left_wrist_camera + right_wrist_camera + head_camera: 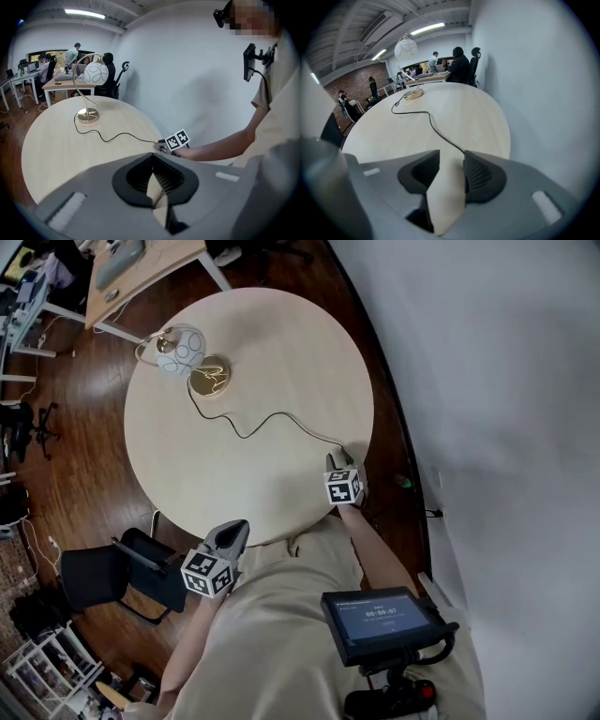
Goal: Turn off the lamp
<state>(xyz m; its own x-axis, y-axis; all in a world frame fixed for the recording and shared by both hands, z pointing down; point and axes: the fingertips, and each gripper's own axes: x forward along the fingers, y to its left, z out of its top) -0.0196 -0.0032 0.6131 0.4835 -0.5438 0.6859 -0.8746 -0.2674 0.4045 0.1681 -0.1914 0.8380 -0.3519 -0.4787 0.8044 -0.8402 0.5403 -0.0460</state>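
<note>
The lamp (178,352) stands on the far left part of a round pale wooden counter (281,343). Its white globe shade hangs on a curved brass stem over a round brass base (210,377). A thin black cord (253,432) leaves the base and snakes across the counter to the near right edge, where it ends at the right gripper (337,461). In the right gripper view the right gripper's fingers (480,174) stand apart with a moderate gap. Bare counter shows between them, and the cord runs up to the tip of the right-hand finger; whether the cord is touched there cannot be told. The left gripper (236,532) is at the near edge of the counter, well apart from both the lamp and the cord. In the left gripper view its fingers (164,178) meet at their tips with only a thin wedge of light behind, and they hold nothing. A small screen (380,618) on a mount sits in front of the person's chest. A black office chair (98,576) stands on the dark wooden floor to the left. Beyond the lamp, people sit at desks (70,80) in the background, and a plain white wall (506,381) curves along the counter's right side.
</note>
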